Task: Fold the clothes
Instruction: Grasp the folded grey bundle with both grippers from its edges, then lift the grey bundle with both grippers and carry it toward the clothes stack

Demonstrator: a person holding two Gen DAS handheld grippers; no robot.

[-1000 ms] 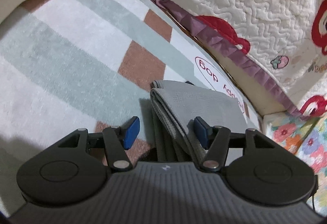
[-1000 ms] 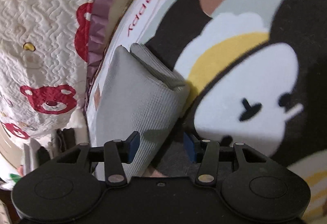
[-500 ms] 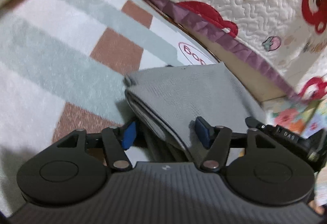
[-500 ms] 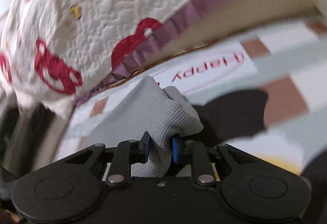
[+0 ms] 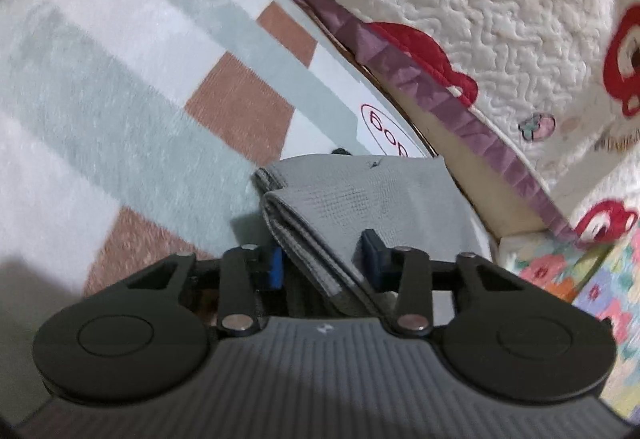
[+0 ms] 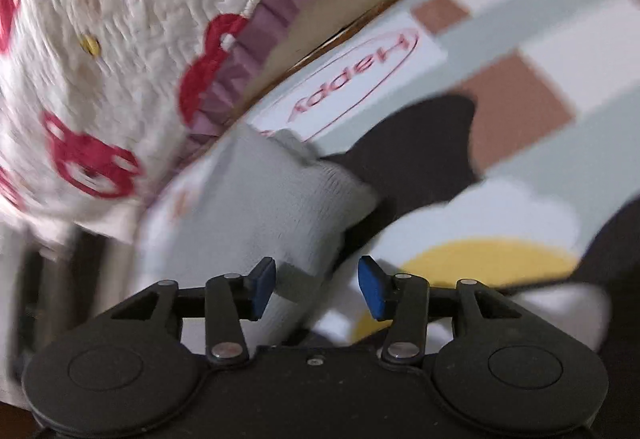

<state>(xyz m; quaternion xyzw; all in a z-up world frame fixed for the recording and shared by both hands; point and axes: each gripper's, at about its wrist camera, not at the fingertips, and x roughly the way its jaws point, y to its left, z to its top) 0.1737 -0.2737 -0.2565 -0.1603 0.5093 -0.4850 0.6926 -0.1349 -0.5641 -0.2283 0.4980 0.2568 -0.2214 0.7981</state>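
A folded grey knit garment lies on the patterned rug beside the bed. In the left wrist view my left gripper is open, its blue pads on either side of the garment's folded edge. In the right wrist view the same grey garment lies in front of my right gripper, which is open with the near corner of the cloth between its pads. The view is blurred by motion.
The rug has pale green, white and brown blocks and a black, white and yellow cartoon figure. A quilted cream bedspread with red bears and a purple frill hangs close behind the garment. A floral cloth lies at the right.
My right gripper was shut on the garment's corner half a second ago and has opened, letting it go. The garment has settled on the rug. My left gripper stays open around the folded edge.
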